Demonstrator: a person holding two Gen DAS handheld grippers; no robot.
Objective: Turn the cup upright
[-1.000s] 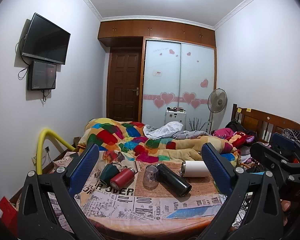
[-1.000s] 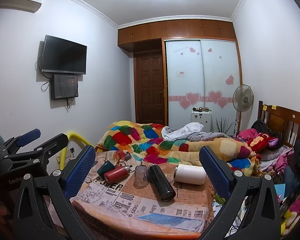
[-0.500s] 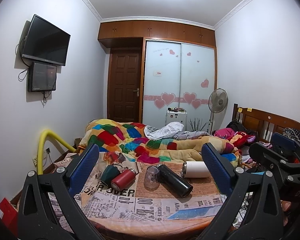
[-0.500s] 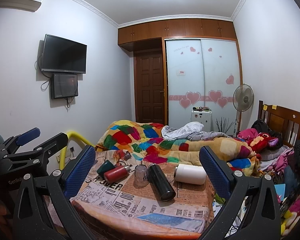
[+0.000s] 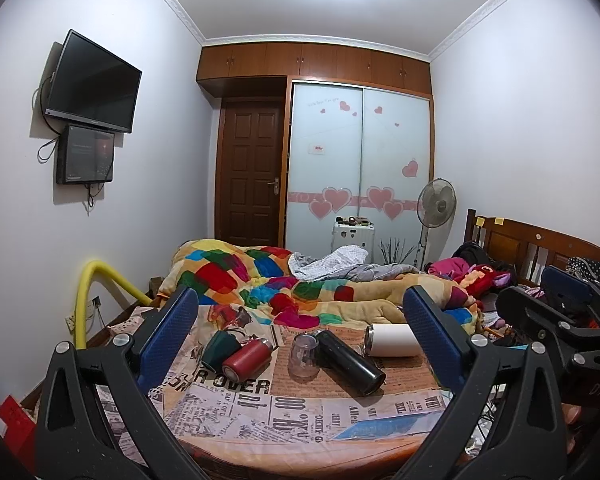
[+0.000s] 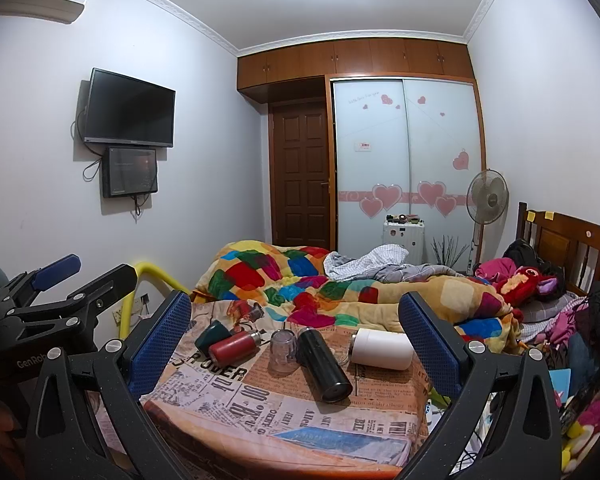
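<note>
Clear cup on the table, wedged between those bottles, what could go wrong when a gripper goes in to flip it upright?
The clear cup sits close beside the lying black bottle, so an open finger could nudge that bottle and set it rolling toward the table's front edge.

The red bottle and green cup lie close on the other side, leaving little room.

The newspaper-print cloth may bunch or slide.

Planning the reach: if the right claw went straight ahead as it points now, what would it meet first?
Probably the black flask, lying centred between the open right claw, beside the clear cup; depth is uncertain.
</note>
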